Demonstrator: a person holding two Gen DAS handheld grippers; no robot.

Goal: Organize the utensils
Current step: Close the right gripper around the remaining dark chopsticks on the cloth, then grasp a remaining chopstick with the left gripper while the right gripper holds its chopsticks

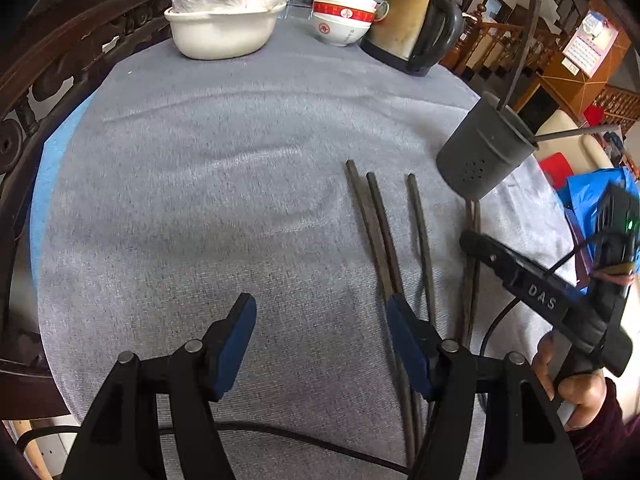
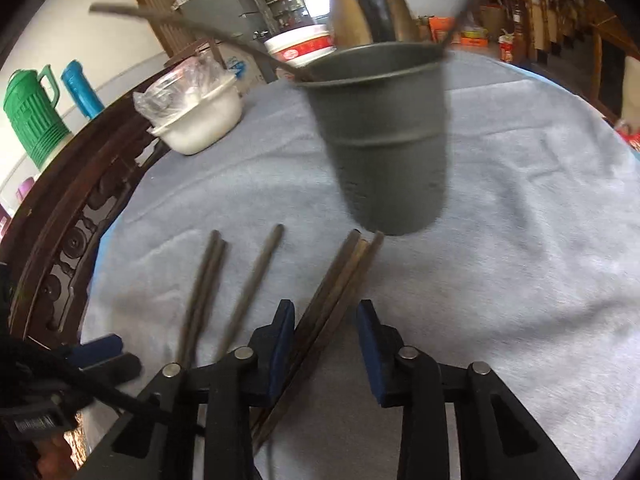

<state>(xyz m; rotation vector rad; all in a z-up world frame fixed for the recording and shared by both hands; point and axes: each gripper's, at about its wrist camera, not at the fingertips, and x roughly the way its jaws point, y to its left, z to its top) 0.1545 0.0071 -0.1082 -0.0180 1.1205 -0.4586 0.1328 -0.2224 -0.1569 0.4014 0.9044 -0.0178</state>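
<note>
A dark grey metal holder (image 1: 480, 156) (image 2: 388, 148) stands on the grey cloth with two chopsticks leaning out of it. Three loose dark chopsticks (image 1: 376, 232) lie side by side on the cloth; my left gripper (image 1: 320, 308) hangs open over their near ends, nothing between its pads. A bundle of brown chopsticks (image 2: 336, 292) lies just in front of the holder, between the jaws of my right gripper (image 2: 326, 312). The bundle sits close to the left pad, with a gap to the right pad. One right-gripper finger (image 1: 492, 252) shows over that bundle.
At the table's far side stand a white bowl with a plastic bag (image 1: 224, 28), stacked red-and-white bowls (image 1: 344, 16) and a brass kettle (image 1: 416, 28). A carved wooden chair back (image 1: 60, 60) curves along the left. A black cable (image 1: 280, 436) crosses the near edge.
</note>
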